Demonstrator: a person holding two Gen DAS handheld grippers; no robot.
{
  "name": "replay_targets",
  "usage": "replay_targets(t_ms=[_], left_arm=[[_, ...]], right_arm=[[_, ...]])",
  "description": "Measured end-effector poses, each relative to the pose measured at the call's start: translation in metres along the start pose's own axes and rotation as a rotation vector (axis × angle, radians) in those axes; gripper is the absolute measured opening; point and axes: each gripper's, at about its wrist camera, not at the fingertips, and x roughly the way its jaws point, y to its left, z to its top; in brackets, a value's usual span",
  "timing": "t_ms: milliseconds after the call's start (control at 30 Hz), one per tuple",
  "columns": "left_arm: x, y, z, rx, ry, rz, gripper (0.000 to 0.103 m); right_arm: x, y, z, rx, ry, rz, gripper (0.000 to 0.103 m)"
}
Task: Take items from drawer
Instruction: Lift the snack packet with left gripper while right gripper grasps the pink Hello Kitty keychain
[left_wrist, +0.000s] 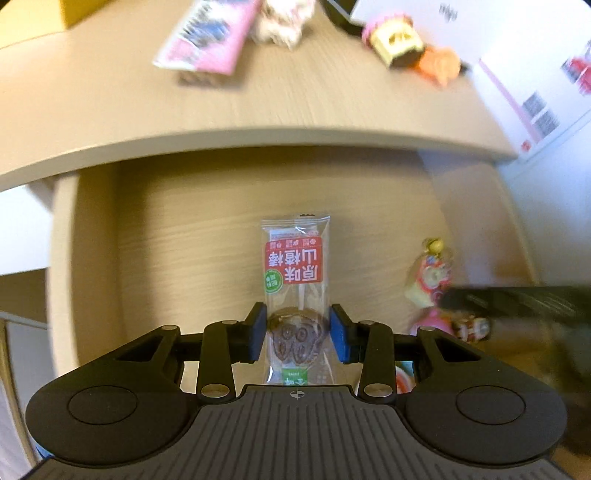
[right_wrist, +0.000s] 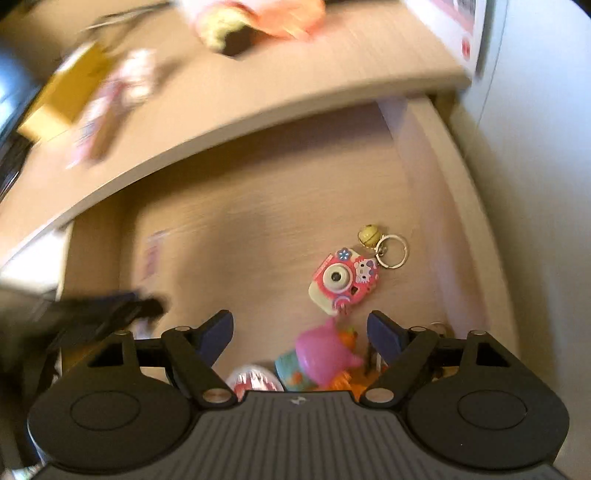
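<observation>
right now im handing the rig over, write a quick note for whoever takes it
Left gripper: fingers closed on the wrapped hawthorn lollipop, held above the open drawer.
Right gripper: open, empty, over the drawer's right side.
Still in the drawer: pink camera keychain with bell and ring, a pink toy, and a few small items nearer the front edge, partly hidden.
Done: several items already lie on the desktop.
Left: put the lollipop on the desktop, then lift out the keychain and the rest.
</observation>
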Motion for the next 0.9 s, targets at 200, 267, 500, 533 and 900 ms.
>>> replay_targets(t_ms=[200, 267, 500, 533, 900], left_arm=[[-0.013, 0.004, -0.018, -0.026, -0.010, -0.021, 0.041], [-0.014, 0.009, -0.021, -0.037, -0.015, -0.002, 0.041], [-0.017, 0.020, -0.017, -0.050, 0.005, 0.002, 0.041], [-0.019, 0.017, -0.014, -0.032, -0.002, -0.014, 0.041], [-0.088, -0.034, 0.090, 0.135, -0.373, -0.110, 0.041]], right_arm=[[0.064, 0.015, 0.035, -0.064, 0.086, -0.225, 0.064], [0.074, 0.013, 0.040, -0.063, 0.108, -0.238, 0.059], [0.050, 0.028, 0.041, -0.114, 0.068, -0.128, 0.058], [0.042, 0.033, 0.041, -0.126, 0.051, -0.104, 0.058], [-0.082, 0.066, 0.056, -0.249, -0.305, 0.062, 0.056]])
